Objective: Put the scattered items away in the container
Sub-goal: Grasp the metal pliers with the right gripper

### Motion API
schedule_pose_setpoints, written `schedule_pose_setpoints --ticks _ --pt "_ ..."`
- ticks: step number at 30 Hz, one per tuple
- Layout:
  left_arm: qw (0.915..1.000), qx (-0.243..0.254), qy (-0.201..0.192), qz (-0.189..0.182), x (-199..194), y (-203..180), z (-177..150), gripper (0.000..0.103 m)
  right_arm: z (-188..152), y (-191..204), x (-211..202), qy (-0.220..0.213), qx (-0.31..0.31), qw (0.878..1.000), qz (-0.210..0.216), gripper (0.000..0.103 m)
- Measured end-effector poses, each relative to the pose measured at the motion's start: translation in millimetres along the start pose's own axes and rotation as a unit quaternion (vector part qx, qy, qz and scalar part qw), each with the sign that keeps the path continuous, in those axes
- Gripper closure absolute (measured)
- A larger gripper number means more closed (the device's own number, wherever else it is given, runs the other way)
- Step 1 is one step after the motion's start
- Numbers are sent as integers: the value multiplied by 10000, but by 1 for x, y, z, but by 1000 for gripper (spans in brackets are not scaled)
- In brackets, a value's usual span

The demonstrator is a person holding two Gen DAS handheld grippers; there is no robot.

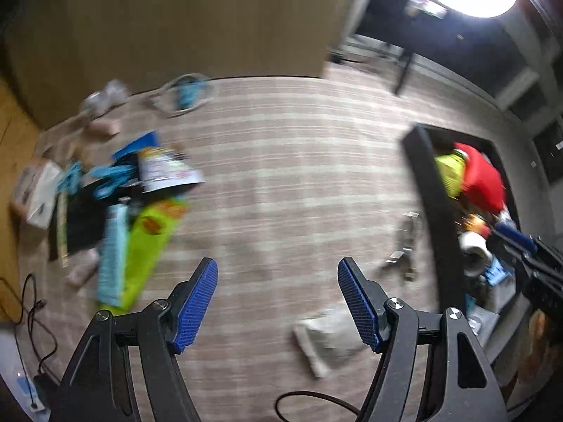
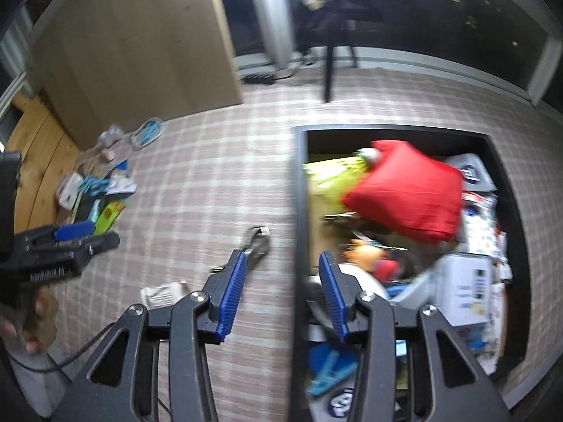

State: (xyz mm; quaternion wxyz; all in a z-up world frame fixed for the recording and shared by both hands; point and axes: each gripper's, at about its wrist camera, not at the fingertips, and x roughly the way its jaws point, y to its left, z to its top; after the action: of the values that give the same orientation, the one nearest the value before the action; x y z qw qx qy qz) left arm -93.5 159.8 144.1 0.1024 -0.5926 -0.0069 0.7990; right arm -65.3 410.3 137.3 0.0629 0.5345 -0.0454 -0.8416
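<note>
A plaid rug [image 2: 218, 176] in pink, tan and white bands covered the floor, with a tall plain wooden panel [image 2: 133, 45] standing at its far edge. On the rug sat the container [image 2: 301, 190], a black-walled rectangular bin, open at the top and already heaped: a red cloth bundle [image 2: 408, 190] lay uppermost, over a yellow-green sheet [image 2: 329, 179], with a white box [image 2: 464, 292] carrying small coloured print too blurred to read, and a blue clothes peg [image 2: 329, 372] near the close corner. No brand or label anywhere could be made out through the motion blur.

Well apart from the bin, by the panel, lay the scattered pile [image 1: 116, 204]: a lime-green packet [image 1: 147, 246] with an orange patch, a pale blue strip beside it, a white printed packet [image 1: 169, 172], blue pegs and a dark flat piece. A clear round tub [image 1: 184, 95] holding something blue stood near the panel. A metal clip on a strap [image 2: 257, 246] lay just outside the bin's left wall, and a small white sachet [image 1: 325, 341] lay nearer the cameras.

The left gripper [image 1: 278, 302] hung over bare rug with its blue pads wide apart and nothing between them. The right gripper [image 2: 281, 295] straddled the bin's left wall from above, its pads likewise apart and empty.
</note>
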Motion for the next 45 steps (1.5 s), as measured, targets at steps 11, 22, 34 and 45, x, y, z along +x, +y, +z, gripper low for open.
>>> schedule_pose_setpoints --ticks 11,22,34,45 --pt "9975 -619 -5 328 11 87 0 34 3 35 56 520 130 9986 -40 71" --pt "9955 -784 292 444 42 135 11 34 9 36 92 964 533 9937 -223 71" --pt "9933 -976 440 437 65 157 15 43 7 40 116 1187 603 9906 -320 71" --pt "9942 -970 377 272 71 161 10 74 8 43 129 1279 466 9903 -280 82"
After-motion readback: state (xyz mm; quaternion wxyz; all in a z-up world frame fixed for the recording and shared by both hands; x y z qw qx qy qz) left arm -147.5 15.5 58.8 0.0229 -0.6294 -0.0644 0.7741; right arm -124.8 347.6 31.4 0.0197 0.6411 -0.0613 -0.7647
